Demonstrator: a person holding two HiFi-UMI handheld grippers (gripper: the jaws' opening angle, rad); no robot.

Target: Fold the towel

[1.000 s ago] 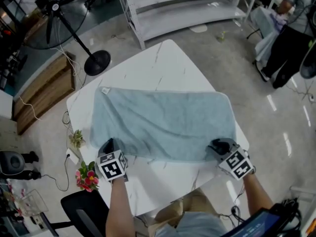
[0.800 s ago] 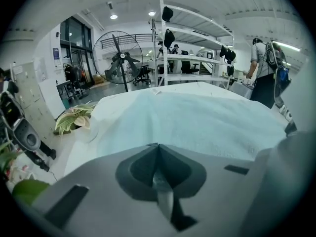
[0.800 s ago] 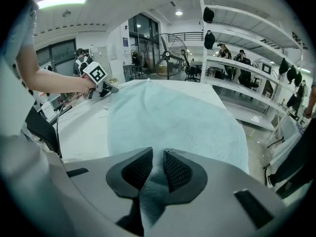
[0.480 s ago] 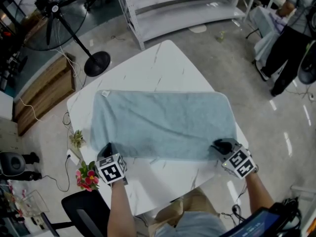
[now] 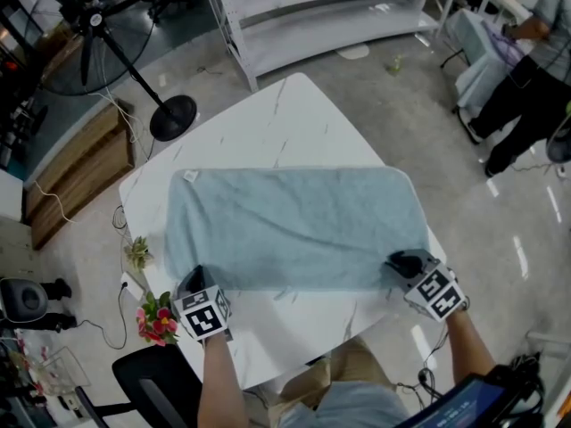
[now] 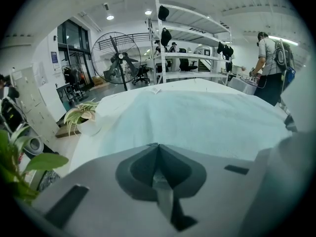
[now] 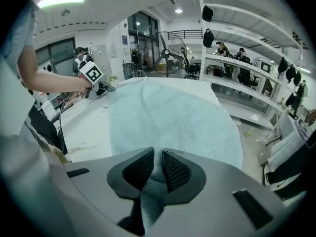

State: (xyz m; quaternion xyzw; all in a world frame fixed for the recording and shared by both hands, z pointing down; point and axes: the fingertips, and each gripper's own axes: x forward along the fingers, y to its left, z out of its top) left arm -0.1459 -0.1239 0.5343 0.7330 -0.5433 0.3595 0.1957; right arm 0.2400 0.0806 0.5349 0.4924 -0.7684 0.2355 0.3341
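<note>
Towel [image 5: 294,226] is a pale blue one, spread flat on the white tabletop [image 5: 294,105], with its long axis running side to side in front of the person. In the head view the left gripper [image 5: 195,276] sits at the near-left corner and the right gripper [image 5: 399,262] at the near-right one. So both are on the same near long edge and the whole sheet lies away from the fingers. Each hand is nearest its own corner, no crossing over needed

Left gripper view: the fingers are pressed right together with a thin pale sliver caught in the seam. It looks to me like the hem. The cloth stretches ahead and off to the right

Right gripper view: the fingers are narrow, with a bunch of towel filling the gap between the pads. They've just been closing on it, so I'd call that a grip. The cloth runs ahead and off to the left, with the other gripper at the far end of that same edge

My guess for the next bit: lift both near corners together and carry them straight forward to the far long edge, kept level so the halves line up
</note>
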